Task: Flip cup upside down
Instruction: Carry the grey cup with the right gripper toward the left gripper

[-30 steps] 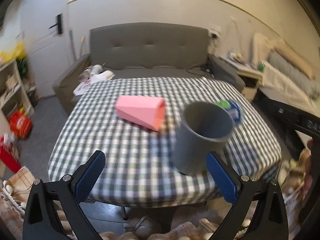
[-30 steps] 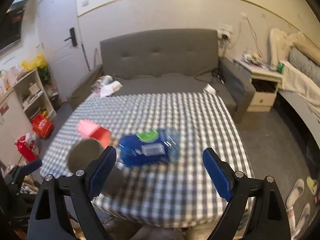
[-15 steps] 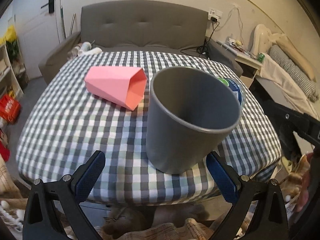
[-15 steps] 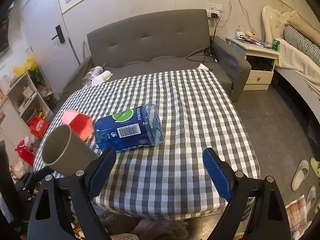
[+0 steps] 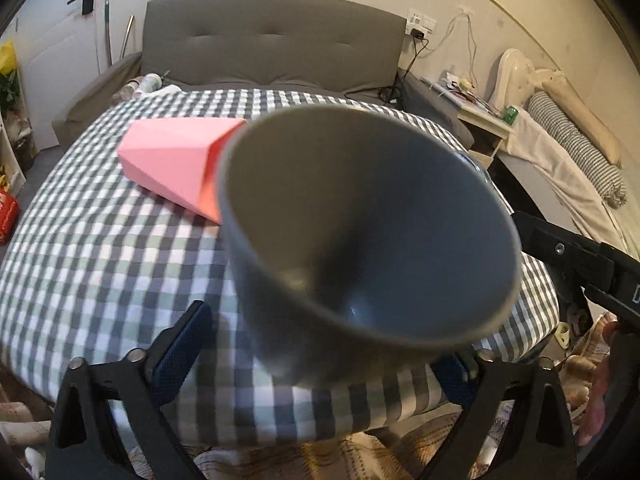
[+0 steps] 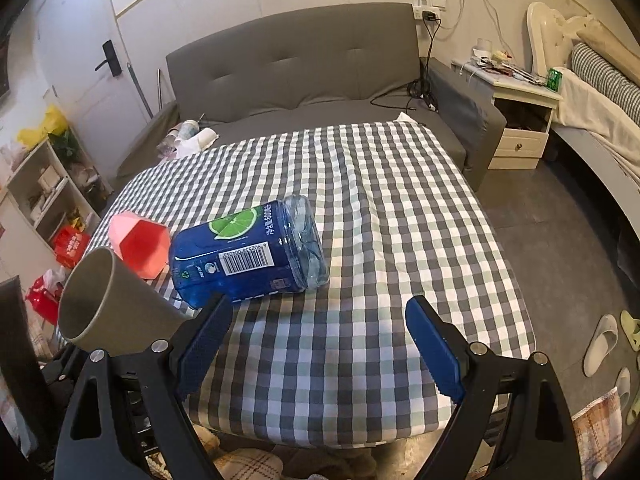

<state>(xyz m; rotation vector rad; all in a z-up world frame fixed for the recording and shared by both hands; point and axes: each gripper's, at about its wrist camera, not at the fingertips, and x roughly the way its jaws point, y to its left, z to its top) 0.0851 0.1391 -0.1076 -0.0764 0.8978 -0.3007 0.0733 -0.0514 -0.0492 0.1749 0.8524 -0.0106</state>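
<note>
A grey cup [image 5: 360,240] fills the left wrist view, tilted with its mouth toward the camera, at the near edge of the checked table [image 5: 100,248]. My left gripper [image 5: 320,344] is open, with the cup's base between its blue pads, apart from the left pad [image 5: 180,348]; the right pad is mostly hidden by the cup. In the right wrist view the grey cup [image 6: 108,300] leans with its mouth toward the lower left. My right gripper [image 6: 320,344] is open and empty above the table's near edge.
A pink faceted cup [image 5: 176,164] lies on its side behind the grey cup. A blue clear bottle [image 6: 248,252] lies on its side mid-table. A grey sofa [image 6: 304,76] stands behind the table, a nightstand [image 6: 520,120] and a bed to the right, shelves to the left.
The left gripper has closed in on the grey cup, which now tilts toward the camera and looks much larger. The right gripper has moved a little closer to the table.
</note>
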